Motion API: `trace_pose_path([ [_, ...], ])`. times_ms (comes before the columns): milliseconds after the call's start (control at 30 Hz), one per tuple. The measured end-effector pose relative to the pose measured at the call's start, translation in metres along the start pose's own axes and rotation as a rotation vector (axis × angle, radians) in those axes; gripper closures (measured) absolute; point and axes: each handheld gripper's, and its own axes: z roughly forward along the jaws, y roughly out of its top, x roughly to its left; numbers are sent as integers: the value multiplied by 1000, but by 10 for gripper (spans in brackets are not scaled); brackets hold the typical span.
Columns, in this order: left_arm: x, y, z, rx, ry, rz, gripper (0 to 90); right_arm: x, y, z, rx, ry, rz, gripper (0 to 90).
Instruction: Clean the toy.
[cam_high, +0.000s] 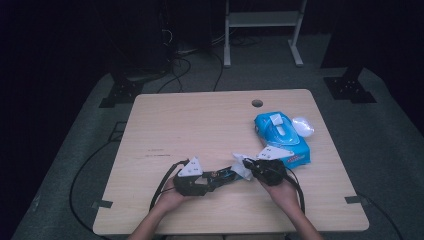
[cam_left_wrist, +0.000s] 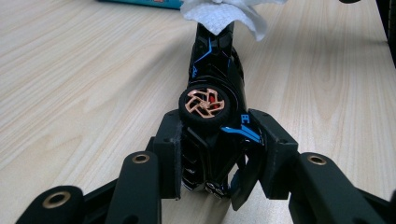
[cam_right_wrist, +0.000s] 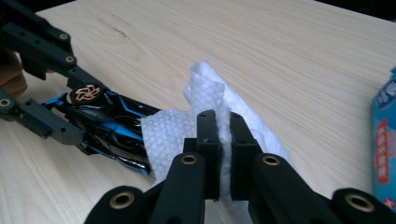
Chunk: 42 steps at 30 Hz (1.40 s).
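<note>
**A:** What have I got in the left hand-held gripper (cam_left_wrist: 219, 154) right now?

**B:** From my seat, the toy car (cam_left_wrist: 215, 98). It is black with blue stripes, turned on its side, one copper-spoked wheel (cam_left_wrist: 204, 106) facing the left gripper view. The two jaws press on the car's rear end from either side, so I read that as a firm grip on it.

**A:** And the right one?

**B:** The right hand-held gripper (cam_right_wrist: 219, 135) has its jaws closed tight on a white wipe (cam_right_wrist: 205, 93). In the right gripper view I see the textured sheet pinched in the thin slit between the pads, with the rest of it bunched above and spilling to both sides.

**A:** Where does the wipe sit against the car?

**B:** It lies over the car's front end. In the left gripper view the wipe (cam_left_wrist: 224, 14) covers the far tip of the car; in the high view the two hand-held grippers face each other near the front edge of the wooden surface (cam_high: 200, 120), car and wipe (cam_high: 243, 167) between them.

**A:** Anything else on the surface?

**B:** A blue pack of wipes (cam_high: 281, 137) just beyond the right hand (cam_high: 280, 192), its lid flipped open. The left hand (cam_high: 172, 200) is near the front edge too.
</note>
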Motion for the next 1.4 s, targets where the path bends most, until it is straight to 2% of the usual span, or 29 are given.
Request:
trace_pose_path([
  [67, 0, 0, 0, 3, 0, -2, 583, 4, 1, 1, 1, 12, 4, 855],
  [167, 0, 0, 0, 1, 2, 0, 583, 15, 2, 6, -15, 64, -33, 854],
  [233, 0, 0, 0, 0, 4, -1, 583, 21, 3, 9, -16, 58, -69, 854],
  [300, 0, 0, 0, -2, 4, 0, 583, 18, 4, 8, -8, 53, -60, 854],
  [400, 0, 0, 0, -2, 4, 4, 584, 1, 1, 4, 0, -2, -36, 855],
  [433, 1, 0, 0, -1, 3, 4, 583, -6, 0, 1, -3, -15, -1, 855],
  [500, 1, 0, 0, -1, 2, 1, 583, -12, -2, -1, 4, -36, 26, 855],
  [567, 1, 0, 0, 0, 3, 1, 583, -12, -2, -2, -17, -6, 49, 855],
  [600, 0, 0, 1, -2, 3, 2, 583, -10, -1, -2, -21, 1, 44, 855],
  [667, 0, 0, 1, -5, 2, 4, 583, 0, 3, 2, -37, 46, 31, 855],
  [767, 0, 0, 1, -3, 2, 5, 583, 10, 5, 10, -14, 56, -27, 854],
  [800, 0, 0, 0, -3, 2, 6, 584, 9, 4, 11, -16, 59, -38, 855],
  [833, -1, 0, 0, -1, 3, 9, 584, 7, 3, 11, -17, 64, -26, 855],
  [900, -1, 0, 0, -3, 3, 10, 584, -3, 2, 7, -17, 34, -6, 855],
  [967, 0, 0, 0, -2, 1, 9, 583, -11, 0, 4, -20, 30, 39, 855],
  [1033, 0, 0, 0, -1, -1, 8, 584, -13, -1, 2, -15, 5, 39, 856],
  [1100, 1, 0, 0, 1, -4, 4, 583, -12, -1, 3, -20, 21, 50, 855],
  [1167, 1, 0, 0, 1, -4, 1, 583, -6, 1, 6, -19, 26, 32, 856],
  [1233, 0, 1, 1, -2, 0, 10, 583, 3, 5, 12, -19, 83, 37, 857],
  [1300, 0, 1, 2, -1, 0, 10, 583, 17, 10, 20, -7, 125, 11, 857],
  [1333, -1, 1, 2, -2, 0, 10, 583, 25, 12, 25, 2, 161, 0, 857],
  [1400, -1, 1, 3, -5, -2, 10, 583, 37, 17, 31, -2, 213, -5, 857],
])
